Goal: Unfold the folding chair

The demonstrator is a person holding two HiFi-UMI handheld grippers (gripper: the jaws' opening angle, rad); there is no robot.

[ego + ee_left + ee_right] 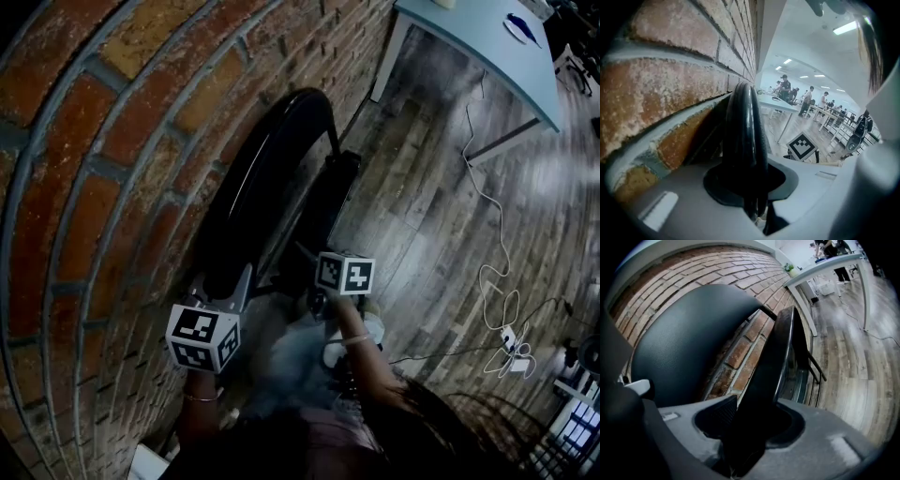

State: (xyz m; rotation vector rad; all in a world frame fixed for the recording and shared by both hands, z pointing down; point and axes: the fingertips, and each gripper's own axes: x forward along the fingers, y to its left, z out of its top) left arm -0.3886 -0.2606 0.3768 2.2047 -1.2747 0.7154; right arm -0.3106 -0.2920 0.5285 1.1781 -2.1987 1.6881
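Left gripper [225, 286] has its jaws closed on the rounded black rim of the back [745, 136]. In the left gripper view that rim fills the whole gap between the jaws. The gripper sits close to the wall [103, 141], angled downward.

Right gripper [314, 262] is just beside it, a little farther from the wall. The edge of the seat [780, 357] stands between its jaws. In the right gripper view a ribbed pad [715, 418] still shows bare next to that edge, so the jaws stand partly apart and the hold does not look tight.

The chair [272, 178] is still folded. It stands on the floor [441, 206] and leans flat against the brick wall. The seat is tipped up close to the back, with only a narrow wedge of brick showing between them in the right gripper view. Thin metal legs [815, 366] show beyond the seat, next to the wood planks.

Farther along the wall stands a pale table [478, 47], with its white leg close to the bricks. A white cable [487, 225] trails from it across the floor, well apart from the chair. Through the left gripper view, people stand around more tables far down the room.
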